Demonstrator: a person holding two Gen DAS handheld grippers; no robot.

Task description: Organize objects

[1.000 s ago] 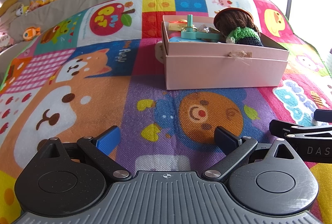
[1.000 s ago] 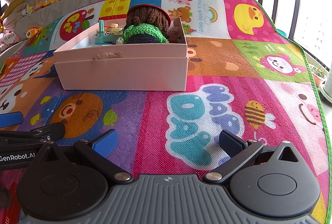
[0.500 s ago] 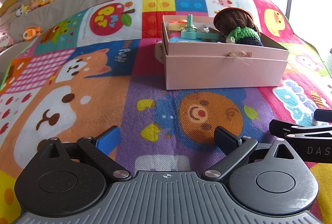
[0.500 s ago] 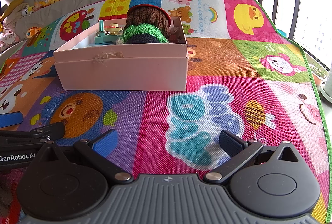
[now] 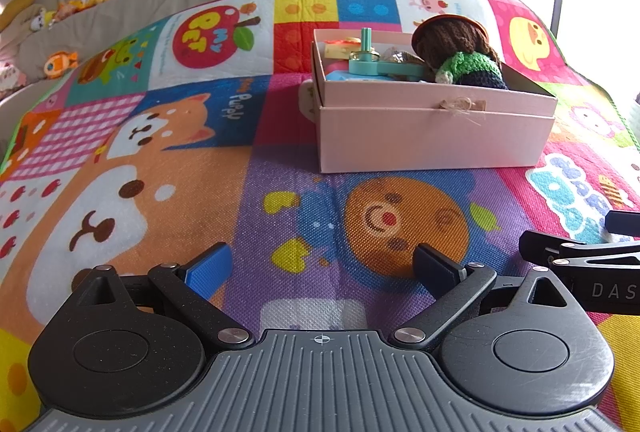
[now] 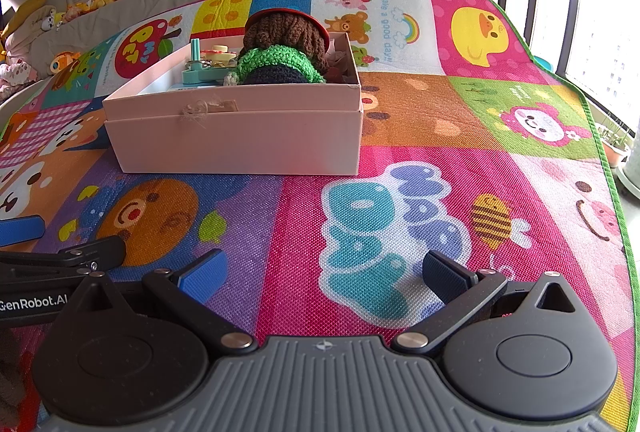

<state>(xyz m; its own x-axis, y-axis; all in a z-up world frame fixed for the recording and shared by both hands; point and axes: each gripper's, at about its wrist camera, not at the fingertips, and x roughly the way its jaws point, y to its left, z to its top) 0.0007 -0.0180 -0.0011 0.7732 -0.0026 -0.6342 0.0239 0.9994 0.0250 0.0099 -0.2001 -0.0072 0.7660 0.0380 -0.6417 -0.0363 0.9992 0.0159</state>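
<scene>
A pink cardboard box sits on the colourful play mat, its tray nested in its lid. Inside lie a crocheted doll with brown hair and a green scarf, a teal plastic toy with an upright peg, and other small items, partly hidden. My left gripper rests low on the mat in front of the box, open and empty. My right gripper stands open and empty beside it, to the right, also short of the box.
The play mat covers a raised surface and ends at a green edge on the right. Soft toys line a ledge at the far left. A window and a railing stand at the right.
</scene>
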